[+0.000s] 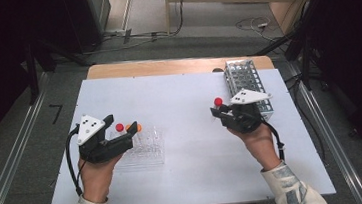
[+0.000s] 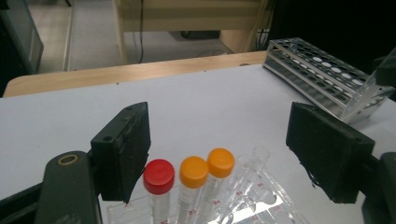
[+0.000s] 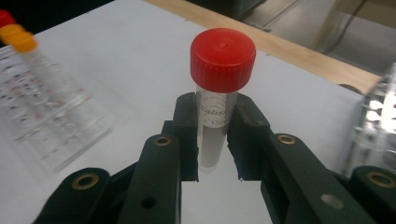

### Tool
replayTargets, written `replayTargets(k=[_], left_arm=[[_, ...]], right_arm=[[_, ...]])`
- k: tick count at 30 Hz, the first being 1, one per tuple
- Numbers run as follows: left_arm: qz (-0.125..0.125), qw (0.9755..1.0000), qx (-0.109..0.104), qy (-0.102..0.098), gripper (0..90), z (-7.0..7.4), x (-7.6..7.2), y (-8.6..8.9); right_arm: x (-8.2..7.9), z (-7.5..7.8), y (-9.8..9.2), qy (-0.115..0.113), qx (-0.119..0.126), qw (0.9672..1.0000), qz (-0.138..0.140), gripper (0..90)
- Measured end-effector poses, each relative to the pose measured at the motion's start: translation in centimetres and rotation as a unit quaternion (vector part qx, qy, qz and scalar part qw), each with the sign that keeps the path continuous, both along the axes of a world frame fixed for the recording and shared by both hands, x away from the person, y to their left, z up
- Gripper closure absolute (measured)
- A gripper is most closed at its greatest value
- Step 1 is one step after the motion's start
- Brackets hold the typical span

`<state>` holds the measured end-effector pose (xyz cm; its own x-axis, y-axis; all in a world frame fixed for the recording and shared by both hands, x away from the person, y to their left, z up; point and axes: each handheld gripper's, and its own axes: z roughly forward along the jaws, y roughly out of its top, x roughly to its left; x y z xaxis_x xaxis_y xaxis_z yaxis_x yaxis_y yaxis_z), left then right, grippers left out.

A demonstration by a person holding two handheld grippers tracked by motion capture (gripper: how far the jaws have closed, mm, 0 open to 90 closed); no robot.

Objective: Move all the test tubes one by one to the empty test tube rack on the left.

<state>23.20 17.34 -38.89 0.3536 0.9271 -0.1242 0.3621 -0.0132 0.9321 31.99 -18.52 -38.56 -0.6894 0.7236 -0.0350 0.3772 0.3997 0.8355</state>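
Pinching a red-capped tube (image 3: 218, 100) upright, the right gripper (image 3: 212, 140) hangs near the metal rack (image 1: 248, 83). The left gripper (image 2: 219, 144) stands spread wide over the clear rack (image 1: 146, 148).

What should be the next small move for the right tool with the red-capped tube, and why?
Probably carry it toward the metal rack. The right tool is shut on the red-capped tube, held upright above the table, and the rack's holes beside it look empty.
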Motion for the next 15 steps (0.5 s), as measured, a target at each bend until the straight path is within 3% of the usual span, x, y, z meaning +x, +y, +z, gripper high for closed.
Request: replayTargets(k=[8, 15], left_arm=[[-0.037, 0.9993, -0.005, 0.001, 24.8, 0.1, -0.4, -1.9], [-0.083, 0.9965, 0.007, 0.001, 27.7, -0.2, -0.8, -4.4]], right_arm=[[-2.3, -1.8, 3.8, 0.020, -0.007, 0.9972, 0.071, 71.5], [-3.7, -3.0, 6.1, 0.037, -0.025, 0.9930, 0.110, 71.5]])
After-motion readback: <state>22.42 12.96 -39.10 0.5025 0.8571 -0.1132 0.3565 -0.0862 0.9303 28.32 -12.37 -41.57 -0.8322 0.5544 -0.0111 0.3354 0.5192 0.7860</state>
